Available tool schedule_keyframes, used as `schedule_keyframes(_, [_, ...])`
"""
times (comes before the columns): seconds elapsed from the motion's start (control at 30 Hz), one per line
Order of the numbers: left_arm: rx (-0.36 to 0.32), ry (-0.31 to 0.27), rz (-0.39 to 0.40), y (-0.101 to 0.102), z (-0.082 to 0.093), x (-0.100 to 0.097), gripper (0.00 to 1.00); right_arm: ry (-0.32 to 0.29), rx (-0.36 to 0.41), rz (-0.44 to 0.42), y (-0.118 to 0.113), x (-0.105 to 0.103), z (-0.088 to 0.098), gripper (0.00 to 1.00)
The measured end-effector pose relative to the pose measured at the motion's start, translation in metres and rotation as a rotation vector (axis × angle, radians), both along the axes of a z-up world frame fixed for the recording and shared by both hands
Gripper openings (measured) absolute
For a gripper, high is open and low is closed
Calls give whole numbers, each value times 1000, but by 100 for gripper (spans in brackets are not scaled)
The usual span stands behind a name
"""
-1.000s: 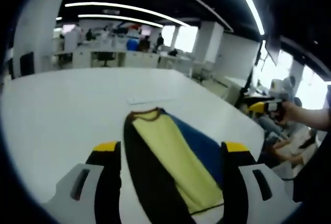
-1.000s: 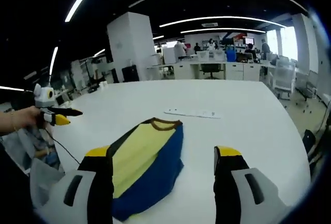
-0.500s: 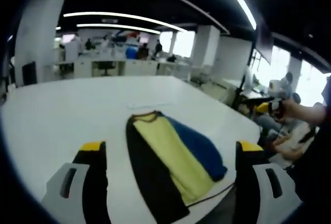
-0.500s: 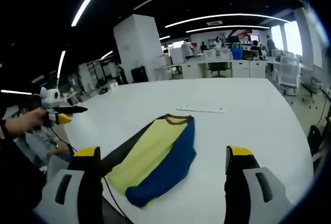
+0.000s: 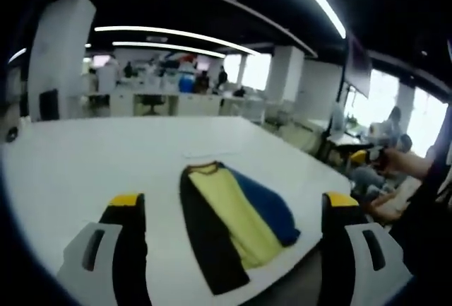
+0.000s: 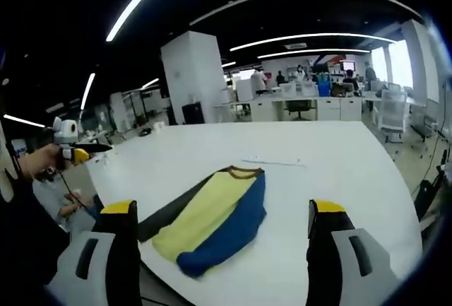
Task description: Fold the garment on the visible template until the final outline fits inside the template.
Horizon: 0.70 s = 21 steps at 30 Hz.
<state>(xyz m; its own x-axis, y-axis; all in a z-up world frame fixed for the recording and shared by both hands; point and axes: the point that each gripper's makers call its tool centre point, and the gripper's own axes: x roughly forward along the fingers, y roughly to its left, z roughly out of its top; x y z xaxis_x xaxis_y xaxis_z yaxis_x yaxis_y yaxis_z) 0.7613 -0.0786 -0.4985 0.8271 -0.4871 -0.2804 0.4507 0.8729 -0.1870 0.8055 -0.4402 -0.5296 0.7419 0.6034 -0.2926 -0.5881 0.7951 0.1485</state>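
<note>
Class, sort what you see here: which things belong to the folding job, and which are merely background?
Job: garment folded on the white table; left gripper and right gripper, both open and held clear of it.

Background: office desks, chairs, ceiling lights, white pillar.

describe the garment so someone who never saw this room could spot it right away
Find the big white table at the front of the open office. Near its closer edge lies the folded garment, a long narrow shape. It is the sole coloured item there: a yellow panel between black and blue strips, brown collar at the far end.
</note>
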Motion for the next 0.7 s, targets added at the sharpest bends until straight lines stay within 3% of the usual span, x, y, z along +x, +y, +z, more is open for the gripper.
schedule_keyframes(0.23, [20, -16, 81, 19, 3, 2, 100, -14, -32, -23, -4, -12, 5, 100])
schedule_keyframes(0.47, [52, -4, 67, 16, -2, 6, 99, -31, -107, -4, -8, -17, -2, 100])
schedule_keyframes(0.7, [75, -1, 45, 11, -5, 9, 99, -69, -125, 0, -11, -12, -4, 100])
